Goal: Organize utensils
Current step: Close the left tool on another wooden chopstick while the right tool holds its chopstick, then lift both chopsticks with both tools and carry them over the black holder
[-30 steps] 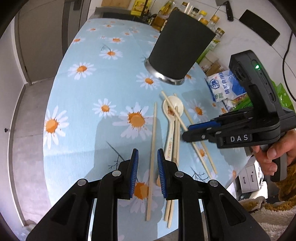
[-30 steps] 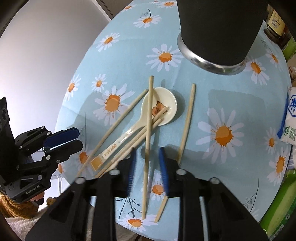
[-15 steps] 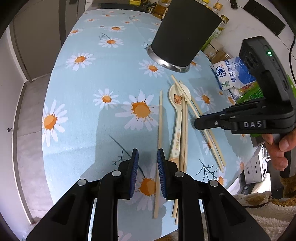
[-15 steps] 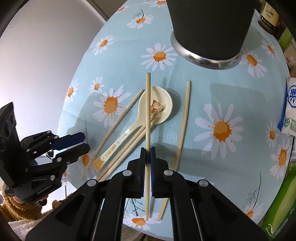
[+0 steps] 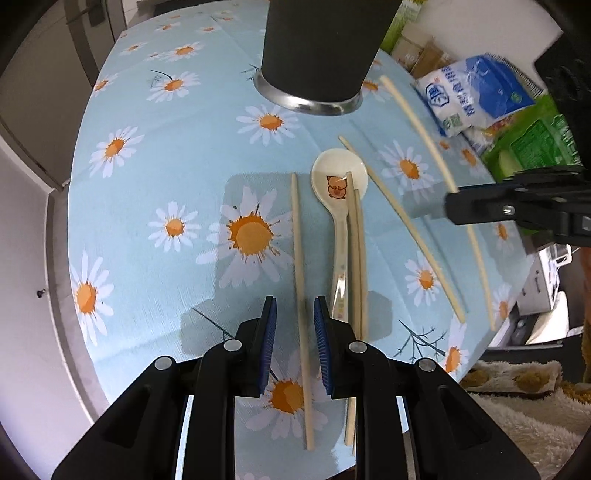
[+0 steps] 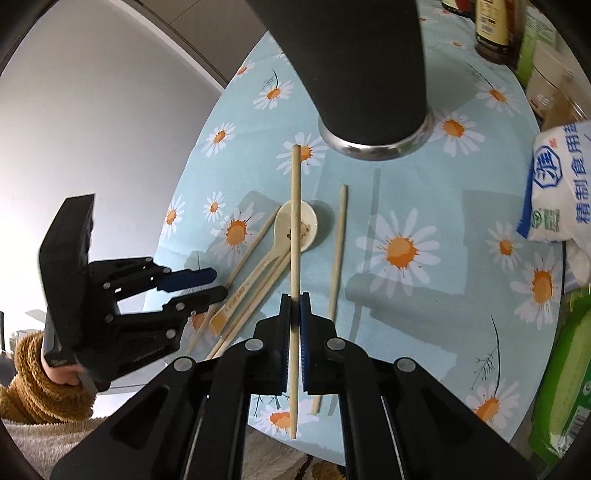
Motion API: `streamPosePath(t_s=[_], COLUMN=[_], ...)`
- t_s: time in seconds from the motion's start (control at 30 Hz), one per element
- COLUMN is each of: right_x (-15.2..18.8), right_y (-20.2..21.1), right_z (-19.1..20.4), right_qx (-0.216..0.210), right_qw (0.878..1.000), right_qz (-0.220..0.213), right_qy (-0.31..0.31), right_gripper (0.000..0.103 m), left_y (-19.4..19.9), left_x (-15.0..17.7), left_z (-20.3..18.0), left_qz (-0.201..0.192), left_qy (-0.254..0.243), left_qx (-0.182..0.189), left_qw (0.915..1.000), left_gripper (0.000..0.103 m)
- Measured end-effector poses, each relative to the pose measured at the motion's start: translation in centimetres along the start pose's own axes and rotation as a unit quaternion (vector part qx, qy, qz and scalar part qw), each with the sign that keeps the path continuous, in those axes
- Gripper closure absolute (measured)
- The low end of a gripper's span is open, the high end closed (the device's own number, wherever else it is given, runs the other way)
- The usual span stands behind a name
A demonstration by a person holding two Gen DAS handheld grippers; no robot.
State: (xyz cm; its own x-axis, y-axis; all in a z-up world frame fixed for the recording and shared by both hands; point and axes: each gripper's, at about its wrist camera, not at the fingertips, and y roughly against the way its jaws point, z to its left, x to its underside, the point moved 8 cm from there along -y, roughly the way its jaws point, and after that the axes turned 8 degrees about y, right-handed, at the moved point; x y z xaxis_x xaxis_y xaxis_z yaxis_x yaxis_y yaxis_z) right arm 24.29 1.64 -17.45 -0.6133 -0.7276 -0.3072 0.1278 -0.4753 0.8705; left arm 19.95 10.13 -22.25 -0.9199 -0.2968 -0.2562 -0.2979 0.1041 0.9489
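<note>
Several wooden chopsticks and a cream ceramic spoon (image 5: pixel 338 192) lie on the daisy tablecloth (image 5: pixel 155 177). My right gripper (image 6: pixel 294 308) is shut on one chopstick (image 6: pixel 295 229) and holds it lifted above the table, pointing toward the tall black holder (image 6: pixel 365 70). That lifted chopstick shows blurred in the left wrist view (image 5: pixel 417 122). My left gripper (image 5: pixel 294 325) is open, its pads either side of a chopstick (image 5: pixel 297 236) lying on the cloth. The spoon (image 6: pixel 295 230) lies partly behind the lifted chopstick in the right wrist view. The left gripper (image 6: pixel 207 284) shows at the left there.
The black holder (image 5: pixel 321 48) with a metal base stands at the far side of the table. A white and blue salt bag (image 5: pixel 476 92), green packets (image 5: pixel 532 144) and bottles (image 6: pixel 495 29) crowd the right edge. The table's near edge lies just below both grippers.
My right gripper closed on a chopstick and has lifted it off the table toward the holder. My left gripper moved forward and now straddles the leftmost chopstick.
</note>
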Motion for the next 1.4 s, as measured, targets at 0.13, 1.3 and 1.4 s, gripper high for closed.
streamPosePath(t_s=[0.13,1.3,1.4], right_x=[0.4,-0.3,-0.3], right_y=[0.8,2.6,2.8], right_z=[-0.4,-1.6,-1.5], right_qx=[-0.005,0.001,0.003], right_qw=[1.0,1.0,1.0], right_qz=[-0.011,-0.021,-0.024], right_qy=[-0.01,-0.001,0.001], right_gripper=[0.097,0.097,0.097], left_y=[-0.8,2.2,3.5], left_x=[-0.5,-2.6,-2.6], left_z=[-0.6,0.8,0.3], left_qz=[0.022,-0.017,-0.04], left_qy=[-0.018,0.052,0.059], left_qx=[-0.025,0.006,0.018], left_qw=[0.9993,0.9985,0.9973], left_gripper=[0.083,0.1,0.099])
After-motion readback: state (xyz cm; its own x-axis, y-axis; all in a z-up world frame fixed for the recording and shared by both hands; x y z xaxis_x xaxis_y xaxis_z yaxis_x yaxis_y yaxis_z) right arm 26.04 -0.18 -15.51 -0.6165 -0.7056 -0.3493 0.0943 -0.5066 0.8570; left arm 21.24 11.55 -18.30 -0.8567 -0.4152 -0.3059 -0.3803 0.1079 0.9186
